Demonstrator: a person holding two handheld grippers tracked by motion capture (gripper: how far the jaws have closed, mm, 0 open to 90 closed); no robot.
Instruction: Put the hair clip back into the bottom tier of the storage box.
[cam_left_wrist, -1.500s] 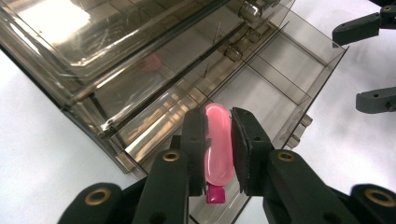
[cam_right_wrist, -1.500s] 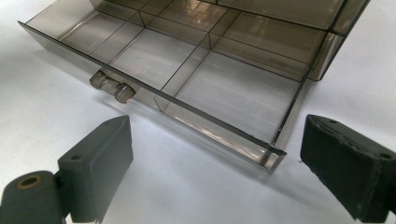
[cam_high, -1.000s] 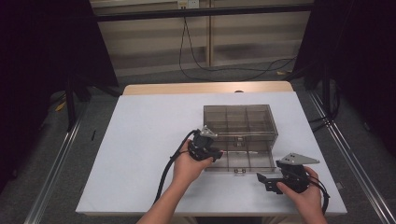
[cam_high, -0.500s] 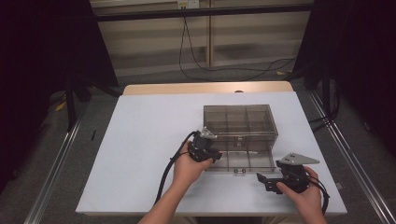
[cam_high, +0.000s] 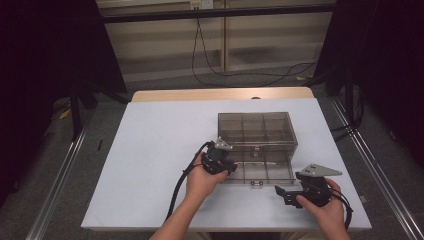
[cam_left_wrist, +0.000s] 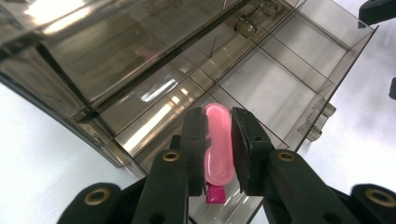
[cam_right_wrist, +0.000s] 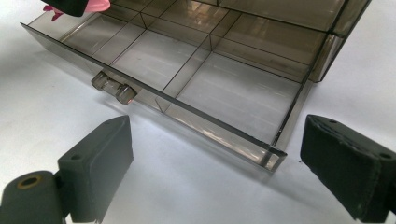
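— On the white table (cam_high: 150, 150) sat the smoky clear organizer box (cam_high: 255, 127), its drawer (cam_high: 265, 172) pulled out toward the person. Which hand was nearer to it?

— The left one. The left gripper (cam_high: 227, 167) hung over the drawer's left end, while the right gripper (cam_high: 282, 195) waited off the front right corner, on the table side, jaws spread wide with nothing between them.

— And what did the left one carry?

— A small pink capsule-shaped piece (cam_left_wrist: 218, 144), pinched between narrow jaws. Its long axis ran along the jaws, pointing away from the hand, with a darker magenta end (cam_left_wrist: 215, 195) toward the palm.

— So where did the drawer lie from it?

— Straight below and ahead. The left gripper view showed the divided compartments (cam_left_wrist: 275, 88) under the pink piece, the nearest cell directly beneath. I'd judge that a lowering and a release would do; the right gripper stood near the drawer knob (cam_right_wrist: 114, 88).
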